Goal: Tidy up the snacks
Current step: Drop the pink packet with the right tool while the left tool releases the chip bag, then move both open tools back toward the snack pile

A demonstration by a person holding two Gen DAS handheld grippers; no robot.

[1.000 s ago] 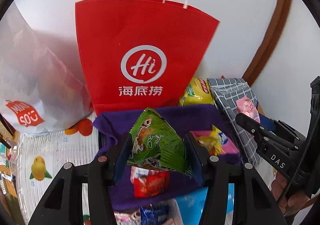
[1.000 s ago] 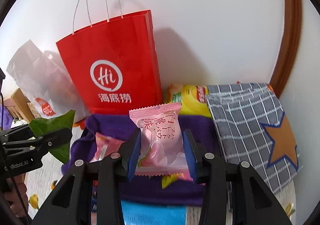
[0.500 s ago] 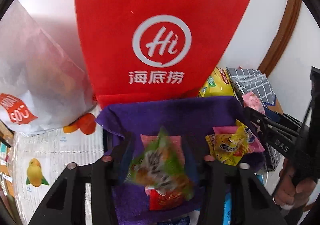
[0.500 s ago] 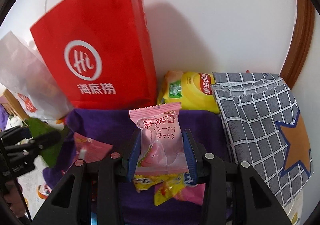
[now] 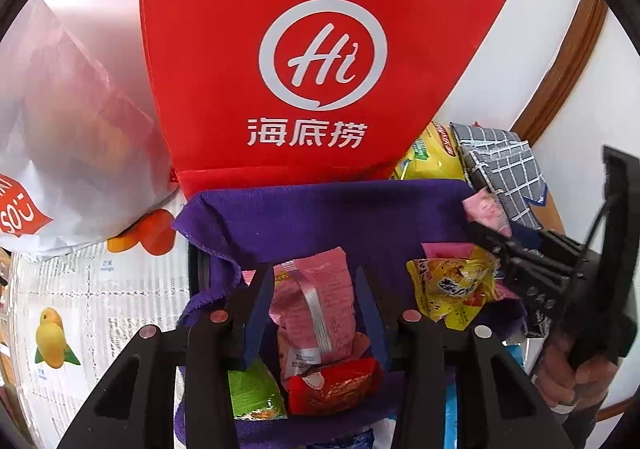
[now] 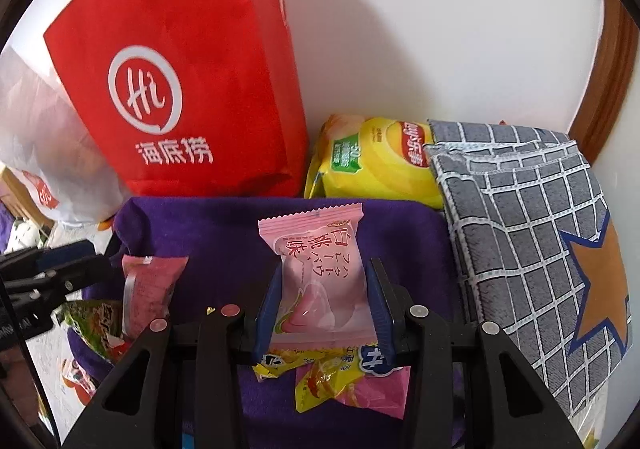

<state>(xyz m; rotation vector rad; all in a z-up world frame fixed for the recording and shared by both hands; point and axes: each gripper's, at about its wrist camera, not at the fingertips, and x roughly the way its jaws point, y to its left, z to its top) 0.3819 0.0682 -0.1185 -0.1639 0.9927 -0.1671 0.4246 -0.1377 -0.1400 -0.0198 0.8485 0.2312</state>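
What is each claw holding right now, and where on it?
Right claw: pink peach snack packet, pinched across its lower sides. Left claw: open, holding nothing.

Red paper bag (image 5: 320, 61), purple cloth (image 6: 224, 233), pink packet (image 6: 320, 273), grey checked cloth (image 6: 520, 233)

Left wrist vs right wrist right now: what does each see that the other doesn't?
Left wrist only: red snack packet below its open jaws, the fruit-print mat, the hand holding the other gripper.
Right wrist only: star patch on the checked cloth, and the right gripper shut on the pink peach packet.
Both: red Hi bag, purple-lined box, yellow chip bag.
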